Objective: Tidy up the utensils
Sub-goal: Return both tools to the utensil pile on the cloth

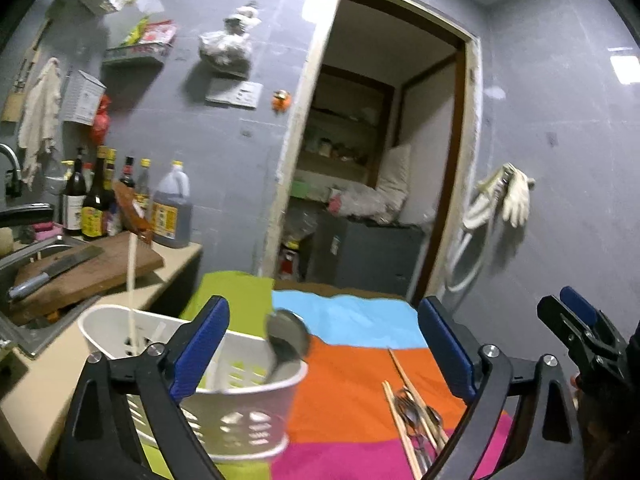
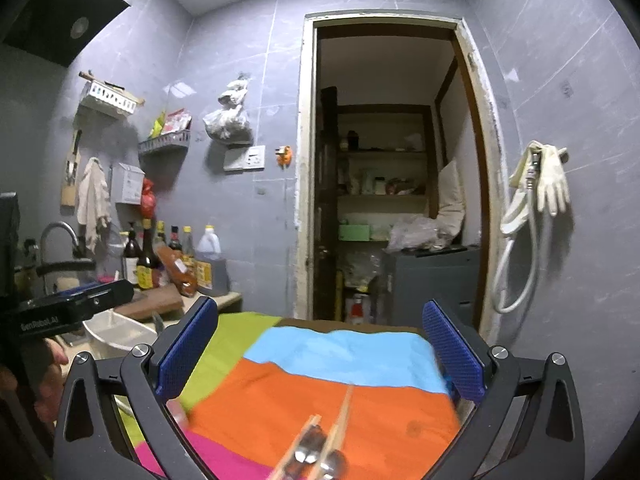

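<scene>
A white slotted utensil basket (image 1: pixel 236 408) stands on the colourful cloth (image 1: pixel 352 384) at the left. A metal spoon (image 1: pixel 286 344) sits bowl-up inside it, beside a pale chopstick (image 1: pixel 131 292). My left gripper (image 1: pixel 324 352) is open and empty just behind the basket. A pile of wooden chopsticks and metal spoons (image 1: pixel 416 412) lies on the orange and pink part of the cloth; it also shows in the right wrist view (image 2: pixel 320 448). My right gripper (image 2: pixel 316 354) is open and empty above that pile. It shows at the right edge of the left wrist view (image 1: pixel 576 320).
A counter at the left holds a wooden cutting board (image 1: pixel 92 276) with a cleaver (image 1: pixel 52 268), several sauce bottles (image 1: pixel 132 204) and a sink with a tap (image 2: pixel 60 236). An open doorway (image 2: pixel 392 184) is straight ahead. Gloves and a hose (image 2: pixel 540 184) hang on the right wall.
</scene>
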`<state>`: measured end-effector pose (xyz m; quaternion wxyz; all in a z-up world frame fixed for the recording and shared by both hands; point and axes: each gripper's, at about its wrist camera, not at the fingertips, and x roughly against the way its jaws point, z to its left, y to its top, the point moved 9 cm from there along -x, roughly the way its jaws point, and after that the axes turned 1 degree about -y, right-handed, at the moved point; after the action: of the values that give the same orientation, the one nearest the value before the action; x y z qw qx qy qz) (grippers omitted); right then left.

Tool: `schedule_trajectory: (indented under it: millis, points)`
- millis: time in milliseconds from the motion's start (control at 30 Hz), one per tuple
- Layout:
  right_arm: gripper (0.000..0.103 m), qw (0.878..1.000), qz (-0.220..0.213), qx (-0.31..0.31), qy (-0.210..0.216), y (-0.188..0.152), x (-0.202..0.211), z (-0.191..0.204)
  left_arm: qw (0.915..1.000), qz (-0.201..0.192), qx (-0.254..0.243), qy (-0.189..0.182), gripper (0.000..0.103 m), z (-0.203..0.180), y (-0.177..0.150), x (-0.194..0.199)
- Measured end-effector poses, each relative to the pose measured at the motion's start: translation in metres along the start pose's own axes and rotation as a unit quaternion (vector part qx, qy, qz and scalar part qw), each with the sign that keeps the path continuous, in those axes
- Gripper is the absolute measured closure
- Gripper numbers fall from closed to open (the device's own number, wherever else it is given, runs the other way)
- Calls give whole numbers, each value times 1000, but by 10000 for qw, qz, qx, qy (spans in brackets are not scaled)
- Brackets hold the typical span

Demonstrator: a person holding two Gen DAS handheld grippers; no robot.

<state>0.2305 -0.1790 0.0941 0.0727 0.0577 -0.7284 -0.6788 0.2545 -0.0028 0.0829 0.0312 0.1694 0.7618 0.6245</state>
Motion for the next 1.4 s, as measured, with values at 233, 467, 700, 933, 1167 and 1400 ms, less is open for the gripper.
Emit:
schedule_trajectory:
  millis: [233,467,700,933,1167,1400]
  points:
    - [0,9989,325,164,-305,-24,9,-32,9982,339,-427,-249,8,-40,-27,-12]
    - [0,9958,848,144,-314,-54,4,-51,9929,923,-670,-345,8,-64,-66,-34]
    - [1,9895,1430,-115,-161,-82,-9,-62,9830,1635,-678,-486,9,-69,-103,-55]
    - [24,9738,2269,-165,71,-116,-24,-59,9678,2300,-821,-609,26,-72,-136,-78]
    - [43,9527,3014,-23,392,-153,-30,-45,9448,3125,-785,-600,43,-70,-167,-96]
    - [44,9277,3672,-53,670,-179,-35,-36,9244,3682,-779,-621,56,-69,-192,-111]
